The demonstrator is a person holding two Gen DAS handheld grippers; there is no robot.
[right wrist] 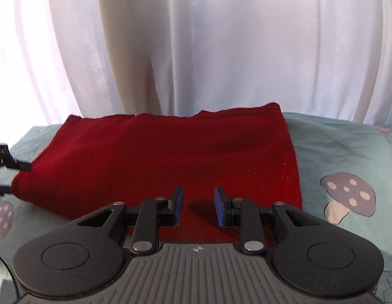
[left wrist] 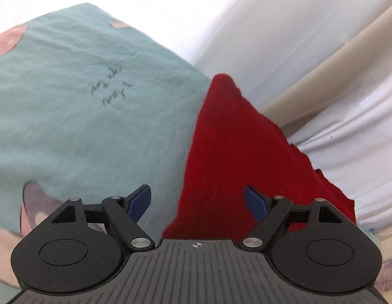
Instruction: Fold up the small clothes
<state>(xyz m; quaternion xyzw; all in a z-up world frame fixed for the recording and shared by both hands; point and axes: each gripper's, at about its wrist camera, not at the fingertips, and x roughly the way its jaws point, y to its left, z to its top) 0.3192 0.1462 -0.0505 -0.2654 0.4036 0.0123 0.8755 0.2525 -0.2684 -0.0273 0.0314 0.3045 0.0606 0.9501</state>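
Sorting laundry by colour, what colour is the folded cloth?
Deep red cloth, clearest in the right wrist view.

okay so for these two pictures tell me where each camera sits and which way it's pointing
Left wrist view: on the left gripper, angled down at the teal mushroom-print sheet and the folded dark red knit cloth; open blue-padded fingers show.
Right wrist view: on the right gripper, facing the red cloth and white curtain; its fingers stand slightly apart, empty.
Shared: cloth, sheet, curtain; the left gripper's tip shows at the right view's edge.
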